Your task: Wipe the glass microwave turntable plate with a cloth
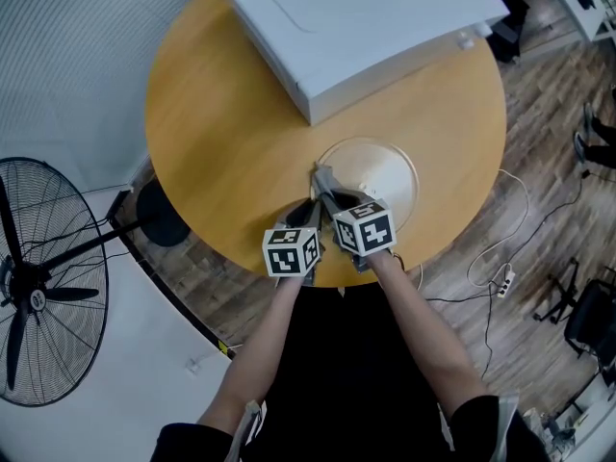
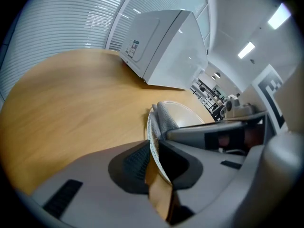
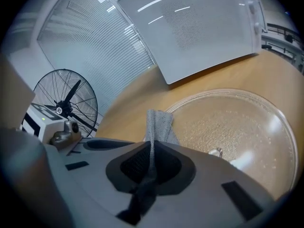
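The round glass turntable plate (image 1: 377, 169) lies on the wooden table (image 1: 221, 133) in front of the microwave. My left gripper (image 1: 310, 212) is shut on the plate's near left rim (image 2: 153, 141), which runs between its dark pads. My right gripper (image 1: 325, 186) is shut on a grey cloth (image 3: 156, 123). The cloth stands up from between the pads, at the plate's left edge (image 3: 190, 103). The left gripper view shows the same cloth (image 2: 166, 118) just past the clamped rim, with the right gripper's grey body (image 2: 213, 133) close alongside. The plate's surface (image 3: 237, 132) looks speckled.
A white microwave (image 1: 356, 27) sits at the table's far side with its door (image 3: 209, 27) toward the plate. A black floor fan (image 1: 38, 287) stands off the table to the left. Cables and a power strip (image 1: 502, 282) lie on the floor at the right.
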